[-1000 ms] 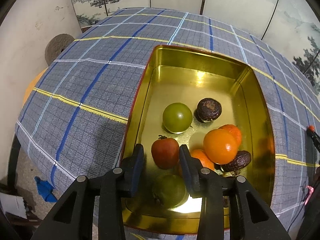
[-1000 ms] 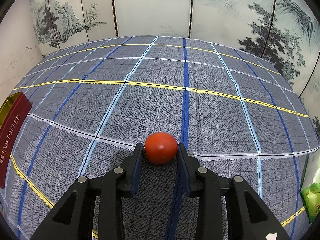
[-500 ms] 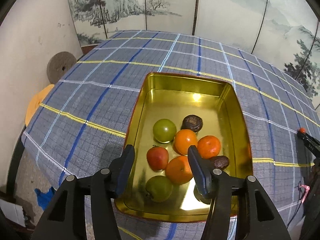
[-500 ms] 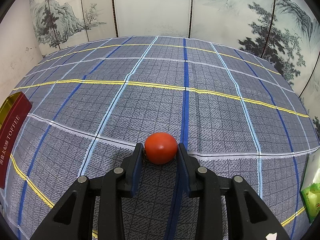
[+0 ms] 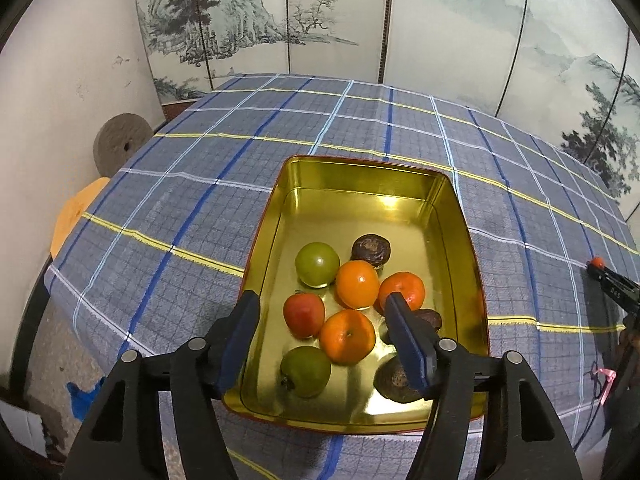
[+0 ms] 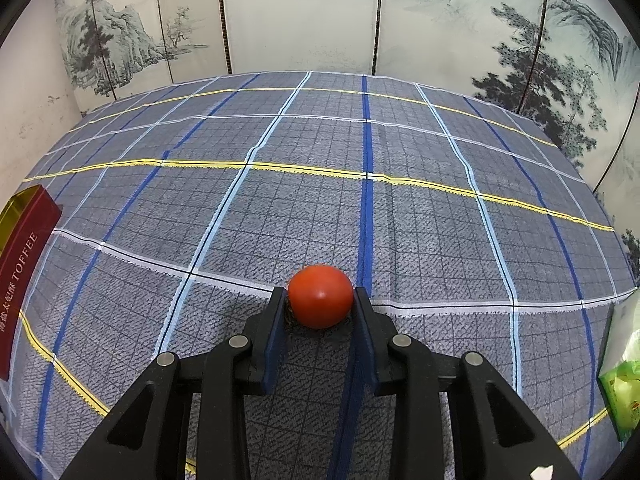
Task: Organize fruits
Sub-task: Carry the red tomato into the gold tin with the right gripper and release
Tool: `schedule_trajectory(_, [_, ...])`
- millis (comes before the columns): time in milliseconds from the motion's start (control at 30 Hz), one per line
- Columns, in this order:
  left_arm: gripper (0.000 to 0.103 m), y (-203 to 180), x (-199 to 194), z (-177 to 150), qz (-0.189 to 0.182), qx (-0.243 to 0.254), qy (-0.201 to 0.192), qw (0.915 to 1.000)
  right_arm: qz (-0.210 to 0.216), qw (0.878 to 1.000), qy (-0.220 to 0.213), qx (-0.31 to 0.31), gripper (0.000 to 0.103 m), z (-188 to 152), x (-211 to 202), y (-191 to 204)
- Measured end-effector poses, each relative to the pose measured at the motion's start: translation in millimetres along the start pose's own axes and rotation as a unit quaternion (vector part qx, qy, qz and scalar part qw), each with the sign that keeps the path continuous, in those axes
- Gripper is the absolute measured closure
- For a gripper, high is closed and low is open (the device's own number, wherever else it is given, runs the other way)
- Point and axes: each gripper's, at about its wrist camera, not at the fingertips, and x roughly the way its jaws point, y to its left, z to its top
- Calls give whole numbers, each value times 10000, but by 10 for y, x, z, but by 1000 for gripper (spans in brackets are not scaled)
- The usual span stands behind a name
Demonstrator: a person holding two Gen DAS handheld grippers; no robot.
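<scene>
Pinching the red tomato between my right gripper pads, I should lift gently; my empty left gripper is opening above the gold tin.

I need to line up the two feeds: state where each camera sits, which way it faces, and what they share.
Left wrist: on the left gripper, angled down over the gold tin of fruit; its own fingers show, jaws opening, nothing pinched.
Right wrist: on the right gripper, angled down at the plaid tablecloth; its fingers clamp a red fruit.
Shared: tablecloth, tin, painted screen, and the right gripper's tip at the left view's right edge.
</scene>
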Motion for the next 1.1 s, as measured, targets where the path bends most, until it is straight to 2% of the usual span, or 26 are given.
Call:
schedule_trajectory(233, [36, 46, -8, -34, 6, -85, -7, 10000, 119, 9999, -107, -23, 73, 24, -175, 90])
schedule_trajectory(433, [35, 116, -49, -51, 76, -171, -52, 9998, 494, 9980, -297, -273, 73, 132, -401, 414])
schedule_trajectory(667, [32, 252, -102, -68, 168, -302, -96, 9994, 1128, 9889, -492, -827, 73, 212, -682, 1073])
schedule_trajectory(1100, [32, 494, -156, -141, 316, -459, -85, 9984, 2191, 9572, -494, -1824, 73, 138, -992, 2371])
